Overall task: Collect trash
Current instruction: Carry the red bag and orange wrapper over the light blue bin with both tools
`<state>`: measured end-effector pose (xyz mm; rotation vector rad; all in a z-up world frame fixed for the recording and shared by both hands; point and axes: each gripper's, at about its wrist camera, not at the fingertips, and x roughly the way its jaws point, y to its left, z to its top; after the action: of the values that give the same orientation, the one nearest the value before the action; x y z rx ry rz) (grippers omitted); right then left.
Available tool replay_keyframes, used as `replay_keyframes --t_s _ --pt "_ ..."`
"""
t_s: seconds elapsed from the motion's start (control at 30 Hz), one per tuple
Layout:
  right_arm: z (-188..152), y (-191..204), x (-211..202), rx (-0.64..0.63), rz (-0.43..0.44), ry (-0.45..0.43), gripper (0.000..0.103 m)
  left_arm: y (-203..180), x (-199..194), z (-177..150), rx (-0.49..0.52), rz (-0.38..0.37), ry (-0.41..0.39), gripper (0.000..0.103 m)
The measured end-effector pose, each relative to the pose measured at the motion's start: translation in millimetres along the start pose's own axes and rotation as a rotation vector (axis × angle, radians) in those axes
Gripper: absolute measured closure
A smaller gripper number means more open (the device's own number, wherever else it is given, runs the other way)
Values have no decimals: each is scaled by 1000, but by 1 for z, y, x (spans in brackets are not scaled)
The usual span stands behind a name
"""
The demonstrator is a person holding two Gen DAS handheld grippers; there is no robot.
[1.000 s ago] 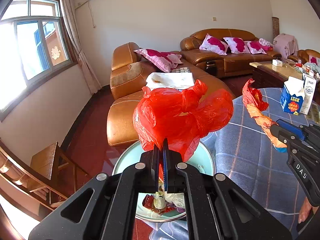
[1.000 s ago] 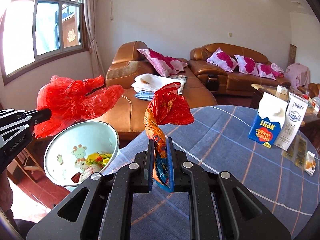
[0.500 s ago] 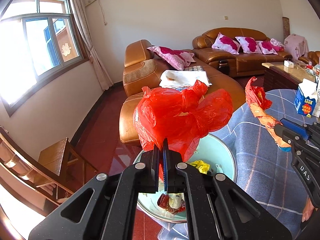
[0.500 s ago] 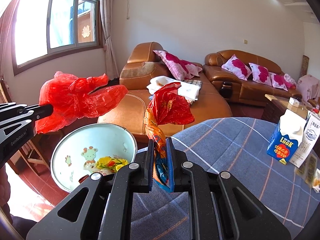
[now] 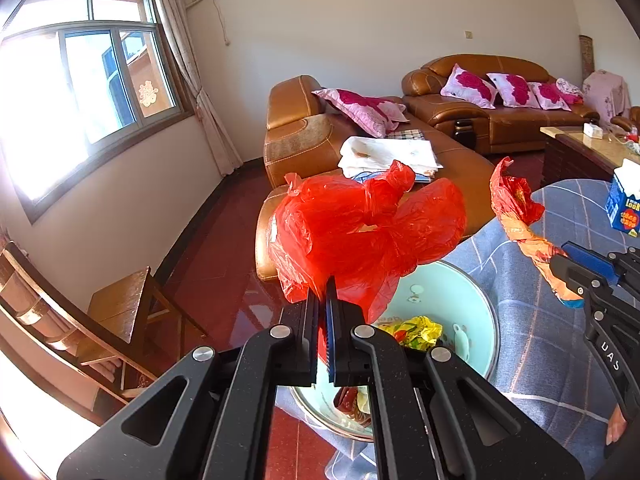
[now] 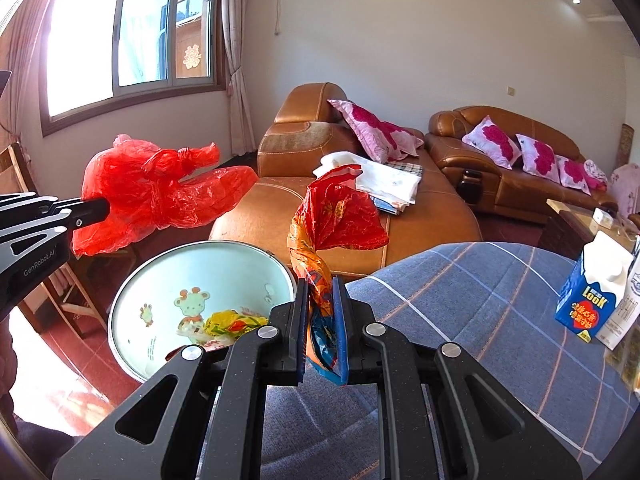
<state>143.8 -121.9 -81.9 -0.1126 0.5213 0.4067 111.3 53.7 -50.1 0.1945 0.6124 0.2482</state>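
while a knotted red plastic bag (image 5: 368, 232) is pinched in the closed left gripper (image 5: 322, 300) above the pale green bin (image 6: 132, 300) and a crumpled snack wrapper (image 6: 332, 232) is clamped in the right gripper (image 6: 320, 300) just right of it, the drop-off is judged in hand, release over the bin being called for next.

Ahead of me a sunlit room, cream walls (image 5: 360, 32), bright window (image 5: 100, 92) with curtain (image 5: 188, 80), dark red floor (image 5: 224, 240), brown leather sofas (image 6: 500, 168) with pink cushions (image 6: 376, 128), wooden chair (image 5: 120, 312).
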Motion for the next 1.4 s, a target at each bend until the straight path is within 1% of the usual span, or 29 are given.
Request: replay_keyframes --t_s 0.5,0.8,1.07,1.4 --pt "-1 18 11 -67 83 15 90 12 3 -5 -25 17 8 100" --pt "-1 35 18 -139 148 37 90 14 9 -9 -22 23 40 100" --pt "0 36 19 -149 165 36 90 17 10 -10 -26 30 44 100" --pt "0 38 20 -157 171 37 90 18 11 -11 -29 18 54 100"
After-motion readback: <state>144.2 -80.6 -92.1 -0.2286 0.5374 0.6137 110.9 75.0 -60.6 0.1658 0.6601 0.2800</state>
